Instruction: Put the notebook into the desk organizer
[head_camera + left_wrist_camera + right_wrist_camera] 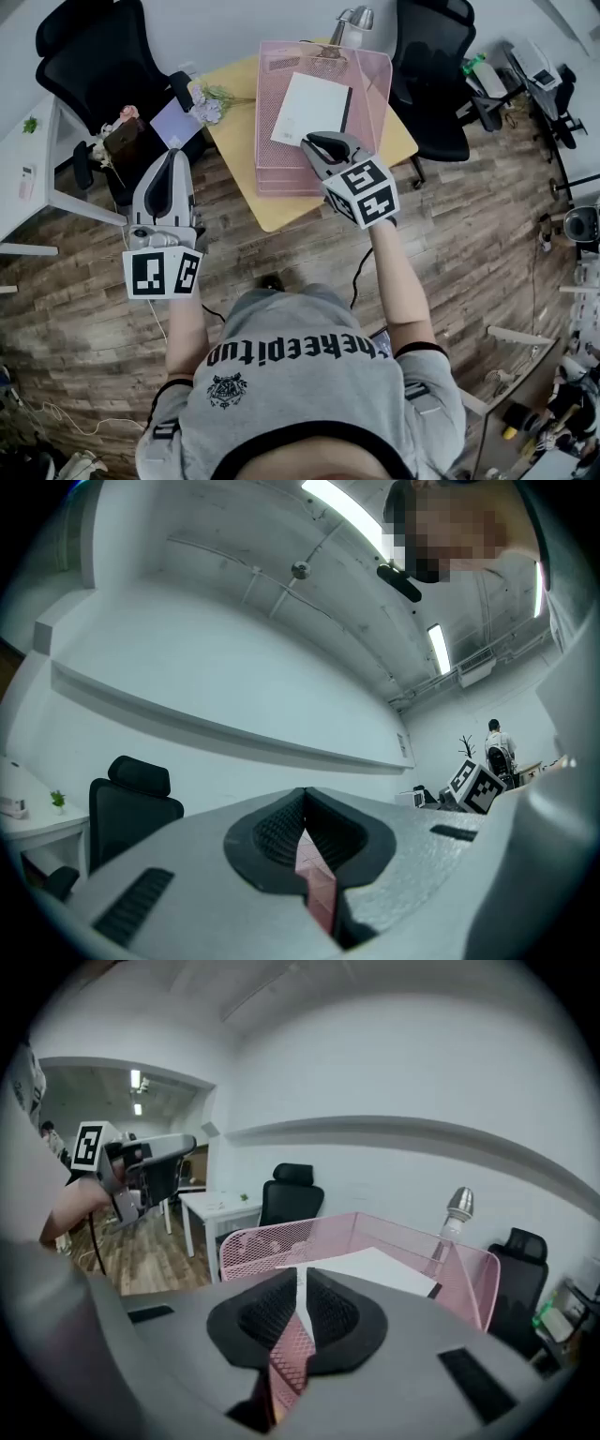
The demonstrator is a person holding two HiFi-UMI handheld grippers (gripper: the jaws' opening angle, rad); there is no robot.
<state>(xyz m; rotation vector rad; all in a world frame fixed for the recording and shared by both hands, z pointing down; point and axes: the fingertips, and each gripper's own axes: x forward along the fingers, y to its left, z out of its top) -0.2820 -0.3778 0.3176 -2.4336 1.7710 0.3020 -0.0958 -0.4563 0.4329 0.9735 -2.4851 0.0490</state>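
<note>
Notebook [309, 108], white with a dark spine, lies flat inside the pink wire-mesh desk organizer [281, 173]. Nearest, over wood-plank floor [84, 272] left of the organizer, the left gripper [174, 159] has its jaws closed and empty. The right gripper [311, 143] hovers over the organizer, jaws a slit apart, holding nothing. Under the organizer is a yellow table [242, 150]; behind it stand black office chairs [103, 56].

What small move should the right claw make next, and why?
Probably draw the right claw back from the desk organizer. The notebook already lies flat inside it, and the claw, with its jaws slightly apart over the near edge, holds nothing.
</note>
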